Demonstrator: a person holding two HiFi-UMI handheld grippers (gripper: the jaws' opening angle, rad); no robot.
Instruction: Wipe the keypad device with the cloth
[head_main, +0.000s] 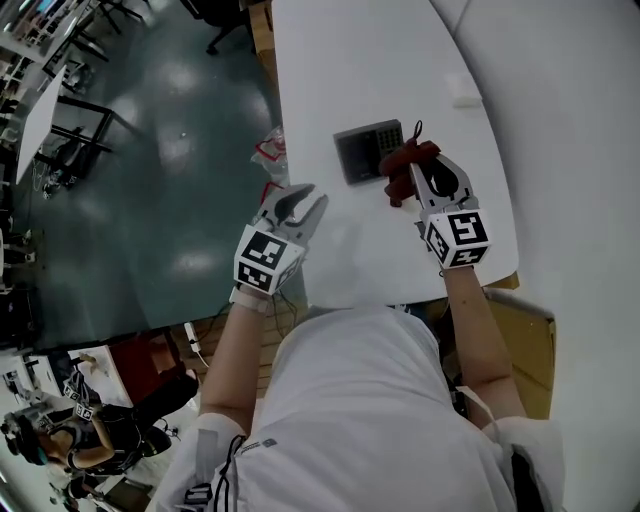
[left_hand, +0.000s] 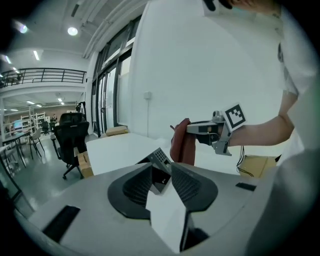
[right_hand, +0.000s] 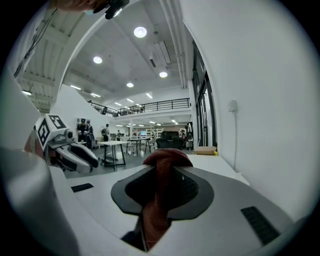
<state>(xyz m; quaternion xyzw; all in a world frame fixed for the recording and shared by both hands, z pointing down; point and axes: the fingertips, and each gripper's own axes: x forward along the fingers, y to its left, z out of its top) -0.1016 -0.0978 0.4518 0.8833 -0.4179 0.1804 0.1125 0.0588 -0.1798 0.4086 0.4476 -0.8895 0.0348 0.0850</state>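
The dark grey keypad device (head_main: 366, 150) lies flat on the white table (head_main: 400, 60). My right gripper (head_main: 416, 168) is shut on a dark red cloth (head_main: 400, 165), which bunches at the keypad's right edge. In the right gripper view the cloth (right_hand: 161, 172) fills the space between the jaws. My left gripper (head_main: 312, 196) hovers at the table's left edge, below and left of the keypad, open with nothing between its fingers. Past its jaws, the left gripper view shows the keypad (left_hand: 160, 159), the cloth (left_hand: 181, 145) and the right gripper (left_hand: 196, 129).
A small white block (head_main: 465, 98) lies on the table at the far right. A clear wrapper with red print (head_main: 270, 150) sits at the table's left edge. A cardboard box (head_main: 525, 335) stands below the table's near right corner. An office chair (left_hand: 70, 132) stands beyond the table.
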